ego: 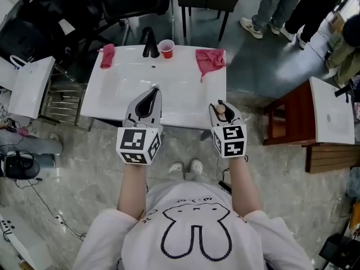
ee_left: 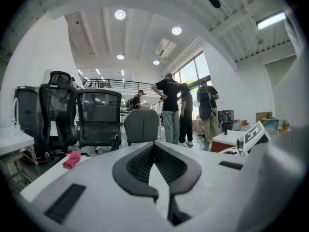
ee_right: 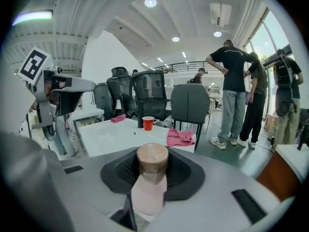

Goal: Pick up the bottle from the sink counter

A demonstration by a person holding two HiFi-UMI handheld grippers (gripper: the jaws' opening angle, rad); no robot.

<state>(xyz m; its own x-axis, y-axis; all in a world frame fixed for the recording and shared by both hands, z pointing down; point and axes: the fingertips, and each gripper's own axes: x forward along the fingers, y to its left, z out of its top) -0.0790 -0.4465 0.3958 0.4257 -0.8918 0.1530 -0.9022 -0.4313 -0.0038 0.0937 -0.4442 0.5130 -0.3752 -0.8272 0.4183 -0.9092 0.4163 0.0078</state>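
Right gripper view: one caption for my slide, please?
Right tongs hold a pink, brown-capped bottle; white sink counter behind.

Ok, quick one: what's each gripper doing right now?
Left gripper: closed, jaw tips together, nothing between them.
Right gripper: closed on the pink bottle, brown cap pointing up between the jaws.
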